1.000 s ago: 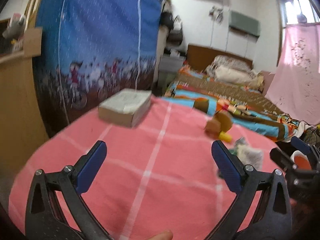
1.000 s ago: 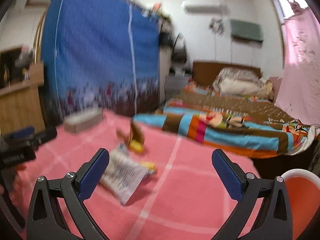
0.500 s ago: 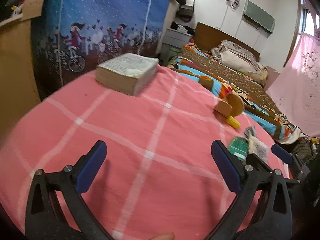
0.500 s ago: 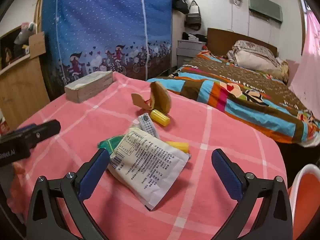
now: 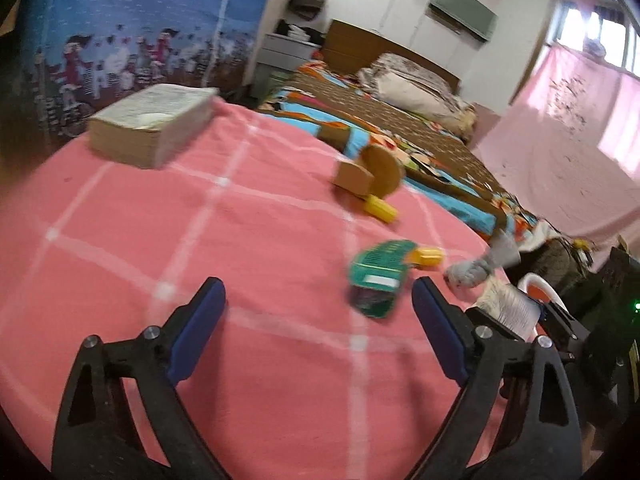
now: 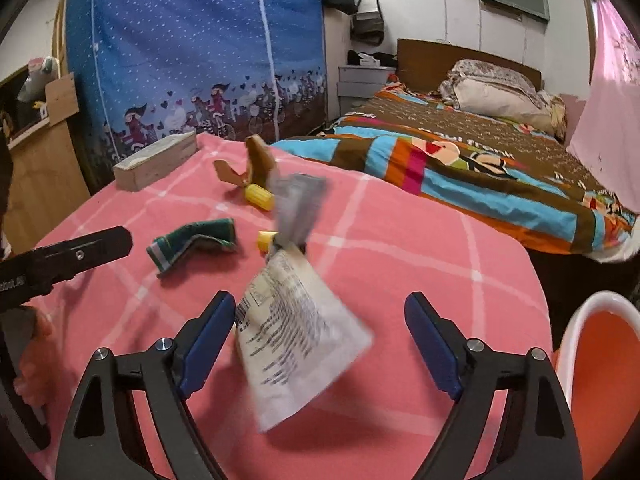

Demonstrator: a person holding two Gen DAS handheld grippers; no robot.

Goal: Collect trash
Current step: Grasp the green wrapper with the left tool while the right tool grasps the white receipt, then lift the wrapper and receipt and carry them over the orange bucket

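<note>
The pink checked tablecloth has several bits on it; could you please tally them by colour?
Yellow: 2, small yellow plastic cap and second yellow cap
Green: 1, crumpled green wrapper
White: 1, white printed paper packet
Brown: 1, brown cardboard piece
Grey: 1, pale grey book
Total: 6

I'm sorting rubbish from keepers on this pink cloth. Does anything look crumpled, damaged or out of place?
Yes. A green wrapper lies bent and flattened mid-cloth. A white printed packet, blurred, sits askew between the closing right gripper, pads not touching it. A torn brown cardboard piece stands on edge by a yellow cap. The thick book looks intact.
</note>
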